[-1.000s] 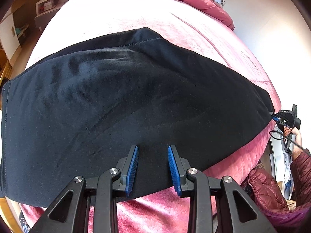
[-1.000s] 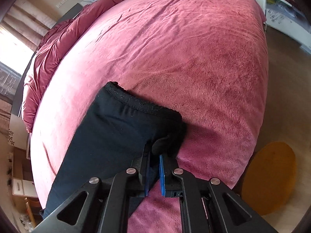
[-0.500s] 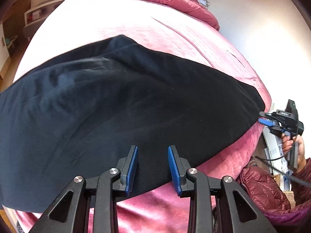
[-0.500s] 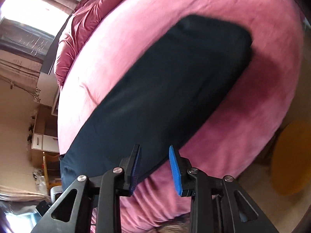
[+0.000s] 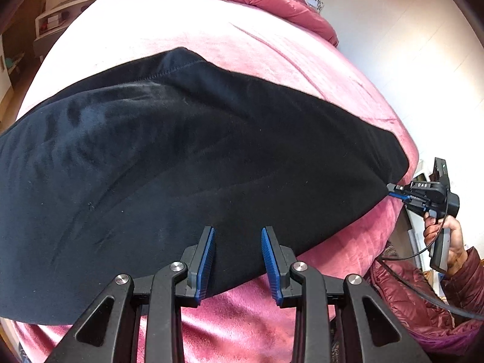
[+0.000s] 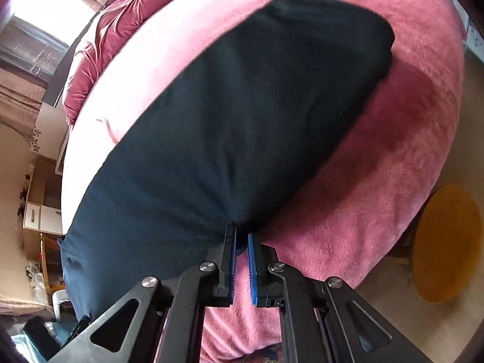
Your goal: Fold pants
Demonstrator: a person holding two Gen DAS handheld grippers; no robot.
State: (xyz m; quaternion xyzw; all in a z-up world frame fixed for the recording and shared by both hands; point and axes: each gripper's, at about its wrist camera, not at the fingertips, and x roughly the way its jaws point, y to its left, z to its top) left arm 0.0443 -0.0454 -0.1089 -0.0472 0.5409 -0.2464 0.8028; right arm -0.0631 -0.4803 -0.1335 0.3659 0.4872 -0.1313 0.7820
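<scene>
Left gripper [image 5: 237, 260]: black frame, blue ribbed pads, silver screws. Right gripper [image 6: 241, 249]: same build. Sleeve [image 5: 466, 281], 4 o'clock: maroon quilted. Black cable [image 5: 417, 290].

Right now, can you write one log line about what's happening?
step: grabbing edge | black fleece pants: flat on pink plush blanket | right gripper: shut on pants' edge | left gripper: open, holding nothing

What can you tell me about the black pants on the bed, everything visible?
The black pants are soft, matte, fleecy-looking fabric, spread flat in a long band across the pink plush bedspread. A stitched seam runs near the far peak. The surface shows faint creases. The right tool is shut on the near edge, fabric puckering towards it. The left tool is open over the near edge, pads not pressing the cloth.
</scene>
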